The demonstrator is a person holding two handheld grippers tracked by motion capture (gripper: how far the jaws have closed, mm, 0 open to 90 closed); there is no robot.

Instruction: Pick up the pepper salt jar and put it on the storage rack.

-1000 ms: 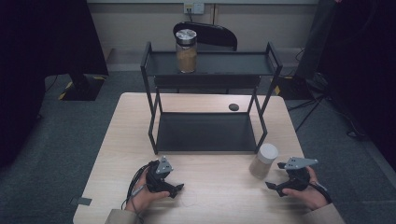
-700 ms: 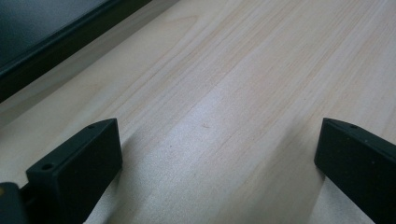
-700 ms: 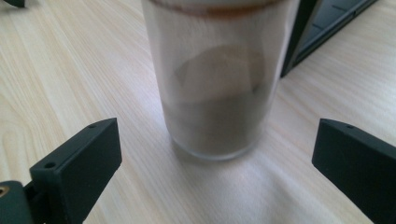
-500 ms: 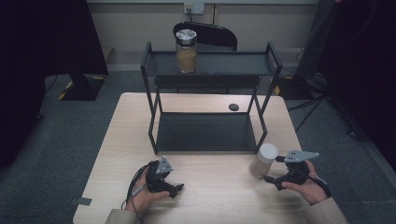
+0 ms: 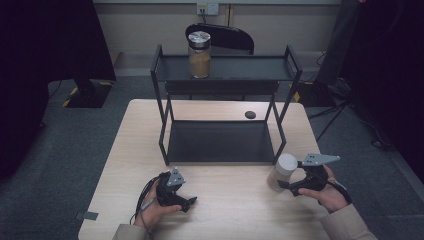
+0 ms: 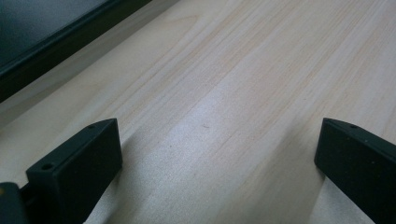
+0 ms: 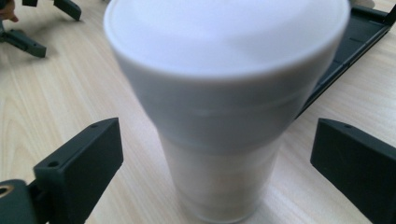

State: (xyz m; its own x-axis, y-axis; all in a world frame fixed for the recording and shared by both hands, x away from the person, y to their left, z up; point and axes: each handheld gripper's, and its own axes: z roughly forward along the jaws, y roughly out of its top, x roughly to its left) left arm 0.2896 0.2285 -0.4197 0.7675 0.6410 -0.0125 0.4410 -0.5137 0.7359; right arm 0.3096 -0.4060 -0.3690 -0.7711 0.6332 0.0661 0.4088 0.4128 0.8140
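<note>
High view — pale wood-grain tabletop (image 5: pixel 220 200); white-lidded cylindrical jar (image 5: pixel 283 172) by the black metal rack (image 5: pixel 220 142), right claw (image 5: pixel 283 184) at its base.
Left gripper view — left claw (image 6: pixel 217 163) spread wide over bare wood.
Right gripper view — jaws apart, jar (image 7: pixel 224 116) between, untouched.

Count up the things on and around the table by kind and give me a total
Jars: 2, a white-lidded jar between the open right tongs, and a metal-lidded jar on the rack's top shelf
Black racks: 1
Small dark discs on the table: 1
Tongs: 2, right and left tongs
Chairs behind the rack: 1
Total: 7
</note>
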